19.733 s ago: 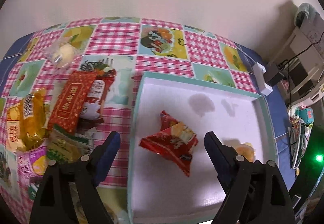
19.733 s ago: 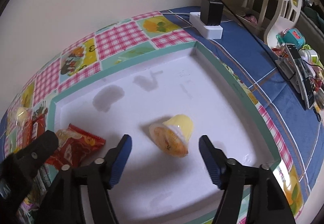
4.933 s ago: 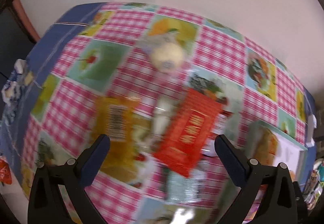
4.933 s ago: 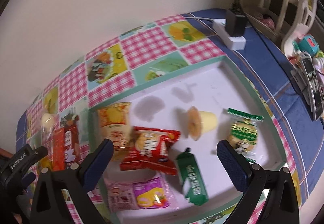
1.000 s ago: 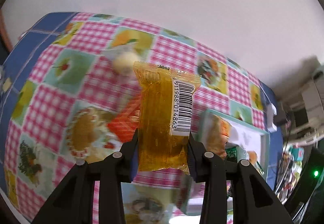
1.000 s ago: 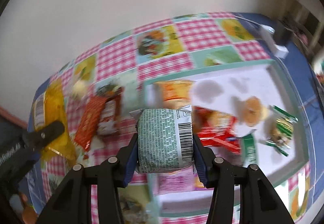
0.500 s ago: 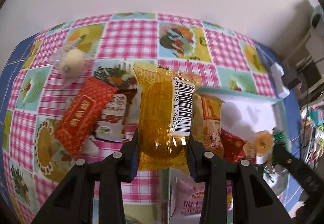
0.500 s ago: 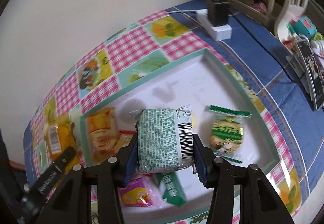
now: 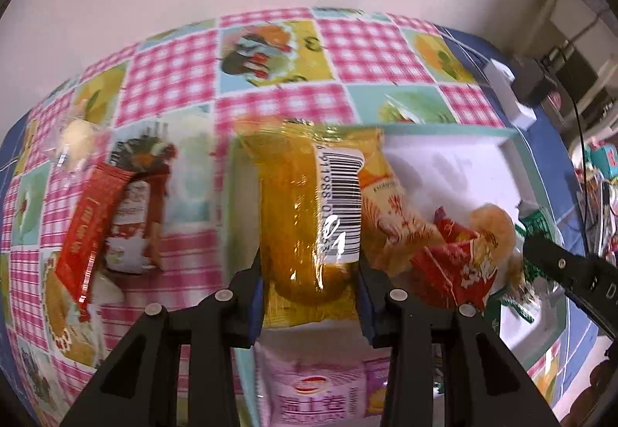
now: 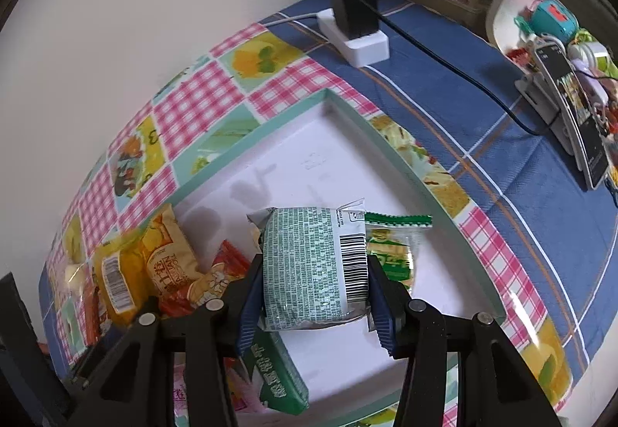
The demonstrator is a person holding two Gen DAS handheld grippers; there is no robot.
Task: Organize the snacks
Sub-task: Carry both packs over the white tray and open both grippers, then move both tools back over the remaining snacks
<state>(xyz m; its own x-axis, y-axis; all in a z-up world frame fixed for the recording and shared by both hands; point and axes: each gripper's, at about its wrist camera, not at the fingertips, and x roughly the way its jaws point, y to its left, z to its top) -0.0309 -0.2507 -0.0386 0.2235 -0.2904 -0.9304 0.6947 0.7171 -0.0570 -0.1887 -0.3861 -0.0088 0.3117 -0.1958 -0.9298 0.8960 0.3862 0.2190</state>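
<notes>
1. A checked cloth (image 10: 185,106) is covering the desk by a pale wall.
2. The left gripper (image 9: 311,295) is clamping its fingers on a yellow pack (image 9: 305,218) over the tray's (image 10: 394,153) left edge.
3. The right gripper (image 10: 314,303) is clamping a green pack (image 10: 313,265) above the tray's middle.
4. Placing seems underway; next, each needs lowering onto bare tray floor, then release.
</notes>
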